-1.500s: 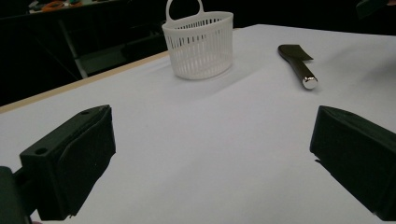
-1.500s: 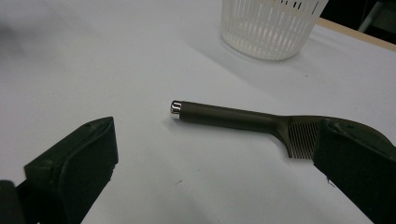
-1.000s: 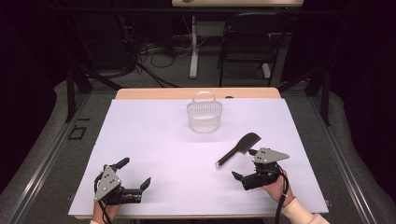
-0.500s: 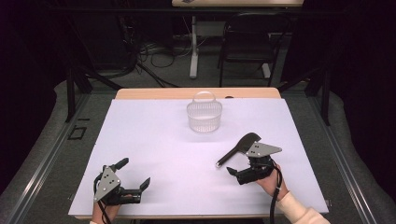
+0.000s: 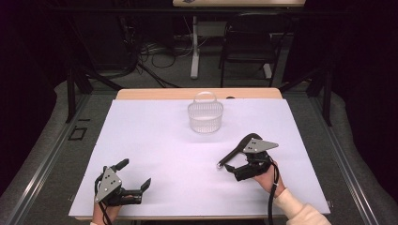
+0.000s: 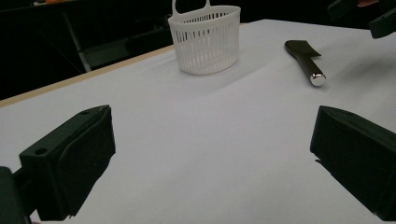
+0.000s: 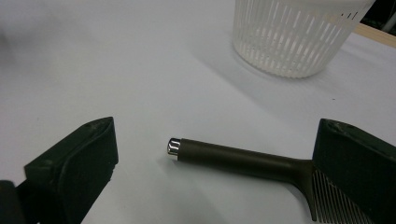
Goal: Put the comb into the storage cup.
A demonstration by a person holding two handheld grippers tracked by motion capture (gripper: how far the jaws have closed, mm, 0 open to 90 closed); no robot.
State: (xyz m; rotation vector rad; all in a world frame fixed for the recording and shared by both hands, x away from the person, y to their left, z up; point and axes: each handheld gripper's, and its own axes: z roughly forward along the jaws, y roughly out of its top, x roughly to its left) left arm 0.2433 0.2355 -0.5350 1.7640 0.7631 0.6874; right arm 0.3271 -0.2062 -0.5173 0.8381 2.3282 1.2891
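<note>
Thing in hand: a dark comb (image 7: 261, 163) with a long round handle and a bright metal end cap (image 7: 173, 147) is lain flat on the white counter (image 5: 155, 140).
Place of the comb: in the right gripper view the handle is seen between the two jaws of the right tool (image 5: 233, 167), nearer the right-hand jaw, under which the toothed head (image 7: 334, 200) is partly hidden; the capped end points toward the left-hand jaw.
Right tool: its jaws are spread wide to either side of the handle, and nothing is pinched yet; whether the comb is touched by the right-hand jaw cannot be told.
Left tool (image 5: 133, 176): it is held low over the near left part of the counter, jaws spread, nothing between them, well apart from the comb.
Basket: a white slatted plastic basket (image 5: 205, 115) is stood upright beyond the right tool, apart from the comb.
Weight: the comb is judged light.
Stiffness: the handle is judged rigid; the fine teeth are judged thin and bendable, so they are better left alone.
Surface: the handle looks smooth and round, so rolling or slipping between the jaws is to be expected.
Where to take hold: the middle of the handle, squarely across its length, is judged best, away from the polished cap and the teeth.
</note>
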